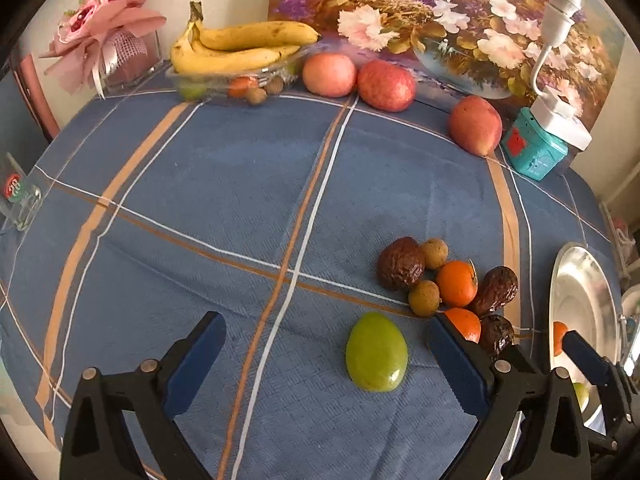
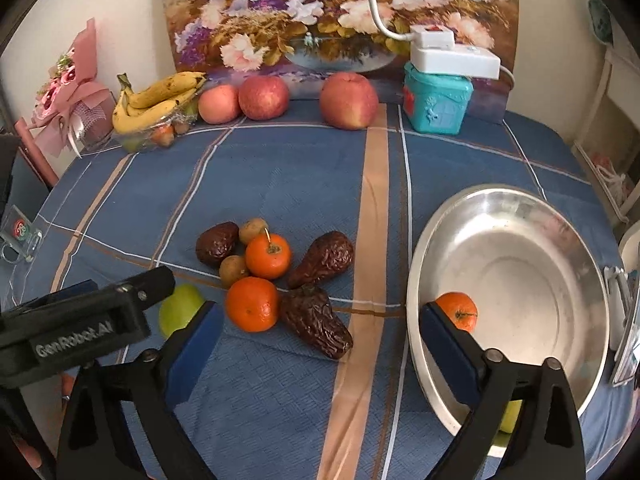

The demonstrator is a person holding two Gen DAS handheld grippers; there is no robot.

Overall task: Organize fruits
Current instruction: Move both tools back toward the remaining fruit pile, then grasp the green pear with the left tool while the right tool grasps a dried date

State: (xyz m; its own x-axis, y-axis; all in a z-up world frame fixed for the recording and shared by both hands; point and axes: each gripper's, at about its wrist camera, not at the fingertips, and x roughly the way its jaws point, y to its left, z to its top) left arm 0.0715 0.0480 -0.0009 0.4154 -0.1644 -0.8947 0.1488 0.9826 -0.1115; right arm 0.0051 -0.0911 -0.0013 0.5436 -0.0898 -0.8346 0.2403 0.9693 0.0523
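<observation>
Fruit on counter, both my jaws spread, holding nothing.
Green fruit (image 1: 377, 353) between my left gripper's (image 1: 326, 344) jaws; one orange (image 2: 457, 310) in metal bowl (image 2: 532, 216).

Soft daylight, sharp focus, fisheye-bent dark corners

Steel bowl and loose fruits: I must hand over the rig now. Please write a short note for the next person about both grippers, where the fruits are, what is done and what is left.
Left gripper: jaws open, empty, the green fruit lies on the cloth between them.
Right gripper: jaws open, empty, near the steel bowl.
Done: one tangerine is in the bowl, plus a green fruit mostly hidden behind the right gripper.
Left: the pile on the tablecloth: two tangerines, three wrinkled dark fruits and two small brown fruits.
The apples and bananas sit at the back, untouched.
</observation>
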